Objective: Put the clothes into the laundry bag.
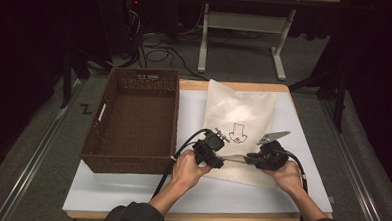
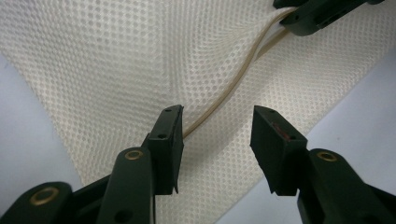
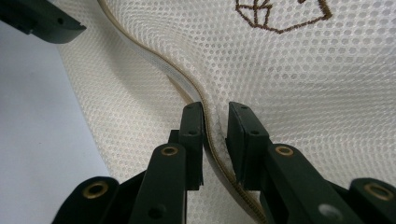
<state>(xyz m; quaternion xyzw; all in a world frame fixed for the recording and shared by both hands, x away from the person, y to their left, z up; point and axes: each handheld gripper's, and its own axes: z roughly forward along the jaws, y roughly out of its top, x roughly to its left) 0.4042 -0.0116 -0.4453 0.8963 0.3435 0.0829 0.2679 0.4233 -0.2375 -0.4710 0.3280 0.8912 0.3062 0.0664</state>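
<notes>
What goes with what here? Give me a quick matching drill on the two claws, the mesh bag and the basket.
Things:
1. left claw
2. right claw
3. mesh bag
4. wicker basket

States:
A. dark brown, at the table's left side
B. pinched on the bag's zipper edge
C. jaws apart, zipper edge between them, untouched
D. cream, lying flat, brown arrow drawing on it

Pairs: 1-C, 2-B, 3-D, 4-A

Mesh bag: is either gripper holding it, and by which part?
The right gripper pinches the mesh bag by its zipper edge; the left gripper stands open over it.
</notes>
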